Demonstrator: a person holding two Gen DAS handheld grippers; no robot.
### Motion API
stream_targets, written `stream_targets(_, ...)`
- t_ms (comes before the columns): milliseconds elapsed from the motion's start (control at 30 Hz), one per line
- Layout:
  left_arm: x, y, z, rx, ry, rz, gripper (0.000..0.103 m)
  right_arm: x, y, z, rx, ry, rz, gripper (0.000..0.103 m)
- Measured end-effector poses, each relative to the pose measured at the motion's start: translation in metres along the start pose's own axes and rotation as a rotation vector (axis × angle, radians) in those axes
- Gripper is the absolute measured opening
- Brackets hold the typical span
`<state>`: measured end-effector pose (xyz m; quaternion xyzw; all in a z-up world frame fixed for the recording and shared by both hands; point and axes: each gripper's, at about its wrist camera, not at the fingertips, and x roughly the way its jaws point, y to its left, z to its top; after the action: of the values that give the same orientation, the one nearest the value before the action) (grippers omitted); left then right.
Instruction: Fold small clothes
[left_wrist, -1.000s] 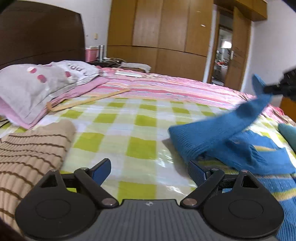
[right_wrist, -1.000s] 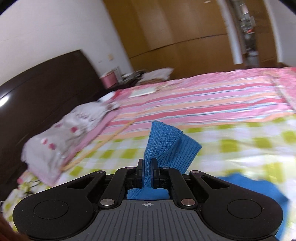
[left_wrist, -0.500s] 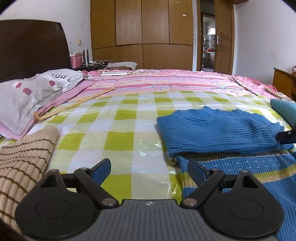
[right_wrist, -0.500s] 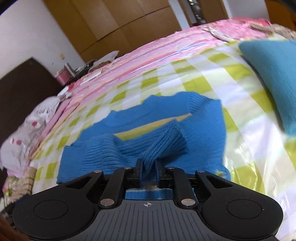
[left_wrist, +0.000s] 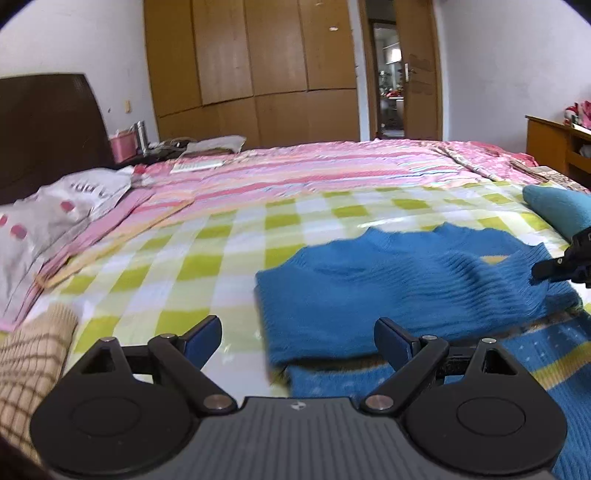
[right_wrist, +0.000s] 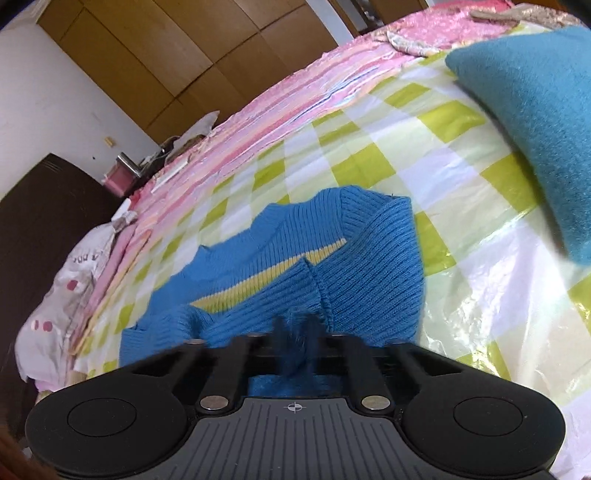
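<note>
Blue ribbed knit sweater: small garment, lying on the green-and-white checked plastic sheet that covers the near part of the bed, sleeves laid across the body, a yellow stripe showing between the folds. Lower part runs under the near edge of the left wrist view, where pale yellow bands cross the blue.

Handling, as judged: soft, limp, light; drapes where lifted, holds no shape of its own. Ribbing gives some grip; the glossy sheet beneath looks slippery, so the garment may slide when dragged. Best taken at a folded edge or hem corner, pinching all layers together.

Left claw: jaws wide apart, nothing between them, poised over the sweater's near left corner.

Right claw: jaws just closing, drawn together on a tuft of the blue knit at the sweater's right side.

Nearby: teal folded garment, beige striped knit, pillow.
</note>
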<state>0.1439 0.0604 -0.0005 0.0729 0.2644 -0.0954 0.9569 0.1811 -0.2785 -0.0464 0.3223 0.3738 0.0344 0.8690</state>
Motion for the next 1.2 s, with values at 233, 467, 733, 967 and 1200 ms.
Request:
stream_targets(233,0.009,-0.006,0.017,-0.054,-0.042,-0.016,0.095,-0.034,-0.005,0.010,0.014,-0.144,0.056,0.008)
stream_targets(467,0.035,-0.016,0.006,-0.028,0.065,-0.016,0.095,-0.024,-0.021,0.001,-0.038,-0.061,-0.024,0.009)
stream_targets(733,0.036,-0.012,0.000,-0.007,0.082,-0.009,0.095,-0.031,-0.016,0.009,-0.083,-0.123,-0.032,0.021)
stream_targets(967,0.041,-0.014,0.013,-0.018,0.045,-0.002,0.095,0.010,0.005,0.025,-0.255,-0.057,-0.087,0.042)
stream_targets(1200,0.056,-0.013,0.011,-0.015,0.057,0.047,0.095,0.010,0.009,0.025,-0.291,-0.039,-0.127,0.000)
